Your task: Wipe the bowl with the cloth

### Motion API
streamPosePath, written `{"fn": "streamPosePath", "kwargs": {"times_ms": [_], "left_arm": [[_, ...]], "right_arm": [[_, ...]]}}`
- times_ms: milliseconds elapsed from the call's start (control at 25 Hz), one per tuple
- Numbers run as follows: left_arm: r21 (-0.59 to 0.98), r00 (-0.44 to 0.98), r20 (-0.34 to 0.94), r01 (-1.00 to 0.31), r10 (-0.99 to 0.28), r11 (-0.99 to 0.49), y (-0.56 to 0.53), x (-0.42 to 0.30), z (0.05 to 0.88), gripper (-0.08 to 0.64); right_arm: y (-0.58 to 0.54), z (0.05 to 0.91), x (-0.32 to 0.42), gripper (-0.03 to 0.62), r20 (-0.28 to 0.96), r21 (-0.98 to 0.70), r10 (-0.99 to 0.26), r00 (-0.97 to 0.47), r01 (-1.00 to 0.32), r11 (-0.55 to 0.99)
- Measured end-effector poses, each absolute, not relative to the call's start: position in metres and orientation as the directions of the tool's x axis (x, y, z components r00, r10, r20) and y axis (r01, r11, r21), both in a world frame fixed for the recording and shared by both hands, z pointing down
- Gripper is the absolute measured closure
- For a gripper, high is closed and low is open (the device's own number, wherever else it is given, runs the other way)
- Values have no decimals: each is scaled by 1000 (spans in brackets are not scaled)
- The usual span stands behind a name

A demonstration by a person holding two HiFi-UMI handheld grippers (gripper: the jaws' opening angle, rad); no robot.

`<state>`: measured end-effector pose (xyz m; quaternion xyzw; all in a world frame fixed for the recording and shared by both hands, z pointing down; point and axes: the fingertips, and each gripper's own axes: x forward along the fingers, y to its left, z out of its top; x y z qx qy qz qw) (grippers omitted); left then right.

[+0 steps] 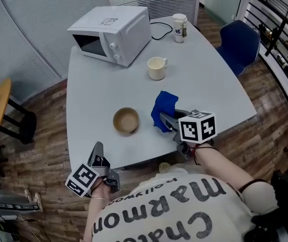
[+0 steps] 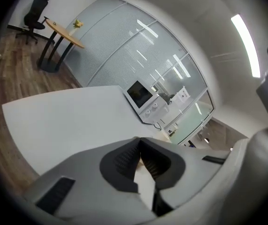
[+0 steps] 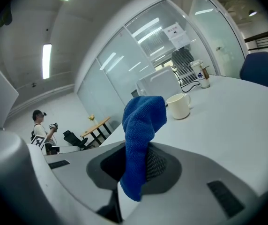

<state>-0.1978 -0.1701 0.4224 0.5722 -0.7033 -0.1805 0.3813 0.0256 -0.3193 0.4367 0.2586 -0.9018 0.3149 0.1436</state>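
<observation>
Step-wise you're in the gap between picking up and wiping. Your right tool (image 1: 165, 120) is clamped on the blue cloth (image 1: 163, 107), and the right gripper view shows the fabric pinched between the pads with a fold standing up above them and a tail hanging below. The cloth is up off the table (image 1: 98, 79), just right of the bowl (image 1: 126, 120) and not touching it.

The bowl is a small tan one, sitting upright and empty-looking towards the near edge of the table. Nothing is holding it.

Your left tool (image 1: 98, 149) is down at the near-left, about at the table's edge and apart from the bowl. Its jaws are closed together with nothing in them, which is clear in the left gripper view.

My read on the next move:
- The cloth has to go left and down into the bowl so the hanging part meets the inside wall.
- The bowl looks light and will probably skate around if you just push into it.
- So I'd open the left tool, bring it in and pinch the near-left rim first, then wipe.

The microwave (image 1: 111, 33), mug (image 1: 156, 68) and paper cup (image 1: 178, 27) are all on the far side, well out of your way.
</observation>
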Motion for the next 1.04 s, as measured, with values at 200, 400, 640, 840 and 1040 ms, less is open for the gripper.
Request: {"fn": "streamPosePath", "kwargs": {"times_ms": [200,400,640,840,1040], "left_arm": [[659,-38,354,-699,-934,278,-118,-182,414,565],[668,-64,360,-679,-931,305,-58,-172,415,565],[690,-93,361,-642,-928,333,-5,-165,424,566],[692,-91,354,-644,-931,327,17,-154,427,566],[682,-97,341,-658,-935,317,41,-151,427,565]], "right_arm": [[-278,430,37,529,428,-498,-386,-817,-570,653],[-230,431,49,529,449,-499,-388,-805,-586,638],[-181,433,59,529,473,-473,-376,-797,-590,654],[-155,436,66,529,488,-449,-370,-790,-591,670],[-133,440,72,529,485,-450,-375,-790,-593,668]]}}
